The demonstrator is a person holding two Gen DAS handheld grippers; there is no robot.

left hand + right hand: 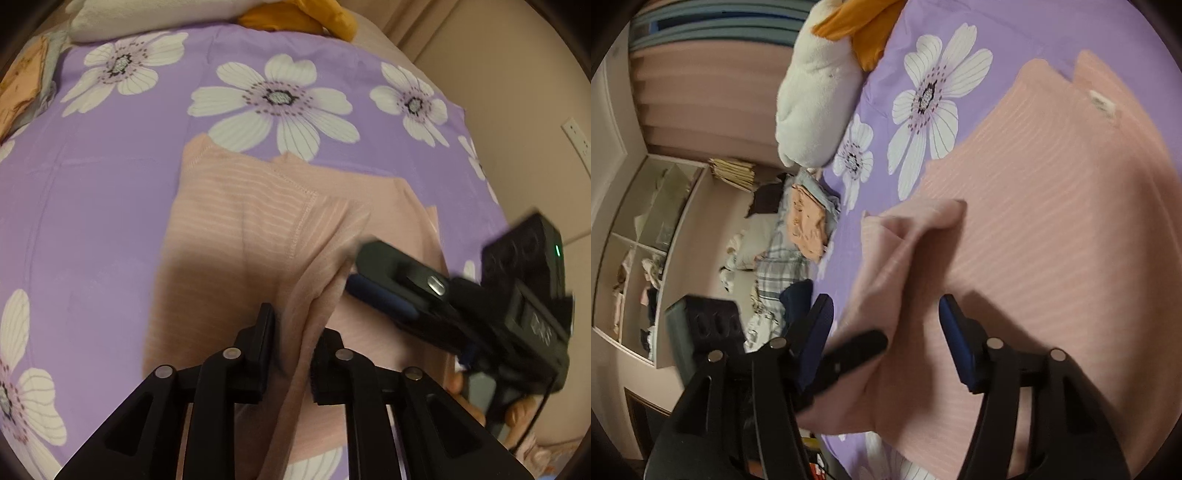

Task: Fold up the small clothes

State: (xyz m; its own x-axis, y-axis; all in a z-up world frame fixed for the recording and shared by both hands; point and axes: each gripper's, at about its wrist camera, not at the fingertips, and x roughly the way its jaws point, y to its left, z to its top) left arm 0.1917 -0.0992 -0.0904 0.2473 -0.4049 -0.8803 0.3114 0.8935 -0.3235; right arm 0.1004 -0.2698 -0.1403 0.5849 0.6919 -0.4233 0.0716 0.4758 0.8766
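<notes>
While a pink garment (258,221) lies part-folded on the floral sheet (92,221), the left gripper (291,347) seems loosely pinching its raised fold; the right gripper (886,332) stands spread. Further folding remains.

right gripper (354,284) motion-blurred, shelf contents (646,273) indistinct
</notes>
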